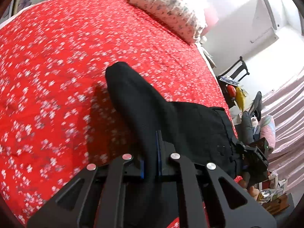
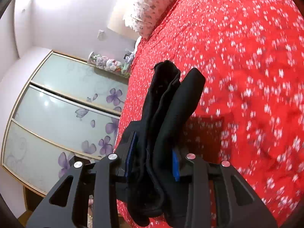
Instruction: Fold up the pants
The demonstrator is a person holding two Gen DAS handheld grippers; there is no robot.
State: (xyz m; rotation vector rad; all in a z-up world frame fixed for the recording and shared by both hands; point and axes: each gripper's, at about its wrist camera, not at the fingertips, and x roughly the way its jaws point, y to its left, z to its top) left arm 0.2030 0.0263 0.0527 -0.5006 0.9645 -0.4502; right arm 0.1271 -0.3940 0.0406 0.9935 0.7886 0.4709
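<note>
The black pants (image 1: 171, 117) hang lifted over a bed with a red flowered cover (image 1: 66, 66). My left gripper (image 1: 151, 163) is shut on a bunched fold of the pants, which drape over its fingers and stretch right toward the other gripper (image 1: 254, 163), seen at the right edge holding the waistband end. In the right wrist view my right gripper (image 2: 153, 161) is shut on thick folded layers of the black pants (image 2: 171, 104), which stick up beyond the blue pads (image 2: 175, 163). The red cover (image 2: 247, 66) lies below.
A flowered pillow (image 1: 167, 9) lies at the head of the bed. An air conditioner (image 1: 266, 19) hangs on the wall, with cluttered furniture (image 1: 247, 104) beside the bed. A wardrobe with sliding flowered doors (image 2: 66, 114) and a shelf of soft toys (image 2: 108, 64) stand on the other side.
</note>
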